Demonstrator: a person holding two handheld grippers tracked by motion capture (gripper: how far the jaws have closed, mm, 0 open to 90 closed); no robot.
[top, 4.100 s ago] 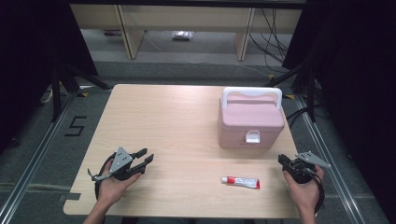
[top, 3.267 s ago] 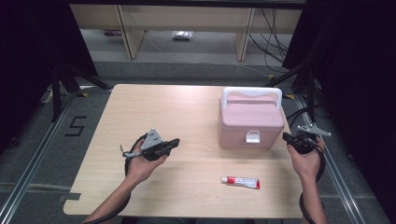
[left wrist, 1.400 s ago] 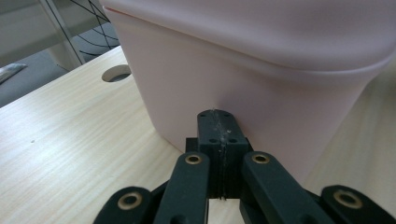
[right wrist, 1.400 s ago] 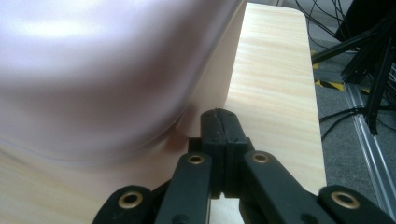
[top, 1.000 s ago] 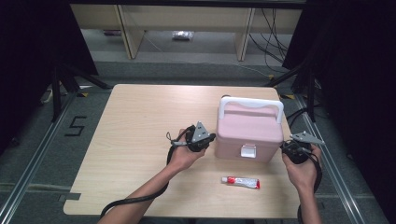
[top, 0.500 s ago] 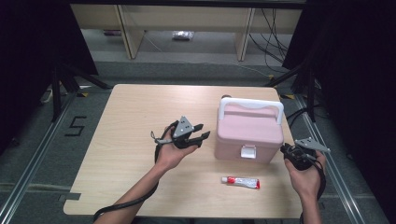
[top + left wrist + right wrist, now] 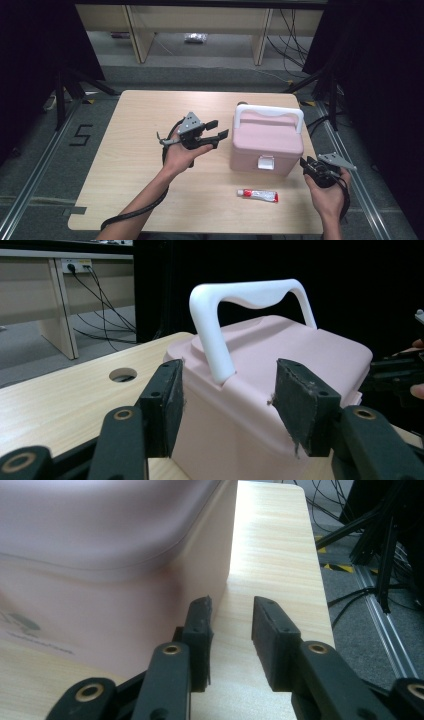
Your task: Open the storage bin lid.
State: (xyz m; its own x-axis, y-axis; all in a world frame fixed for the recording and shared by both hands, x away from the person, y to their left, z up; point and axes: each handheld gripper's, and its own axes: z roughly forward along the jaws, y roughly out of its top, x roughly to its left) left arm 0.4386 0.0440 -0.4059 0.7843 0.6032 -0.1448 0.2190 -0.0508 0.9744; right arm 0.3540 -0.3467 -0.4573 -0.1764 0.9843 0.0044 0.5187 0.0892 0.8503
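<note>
Box: pink box (image 7: pixel 267 150) with a white handle (image 7: pixel 269 112) stands on the table (image 7: pixel 125 160), right of centre.
Left gripper: left gripper (image 7: pixel 214 134) hovers just left of the box, jaws apart, just been opening, nothing between them.
Right gripper: right gripper (image 7: pixel 306 164) sits at the box's right lower corner, jaws apart, just been opening, pinching nothing.
Tube: small tube (image 7: pixel 257 195) lies in front of the box.
Hidden: box's far side; latch blurred in the right gripper view.
</note>
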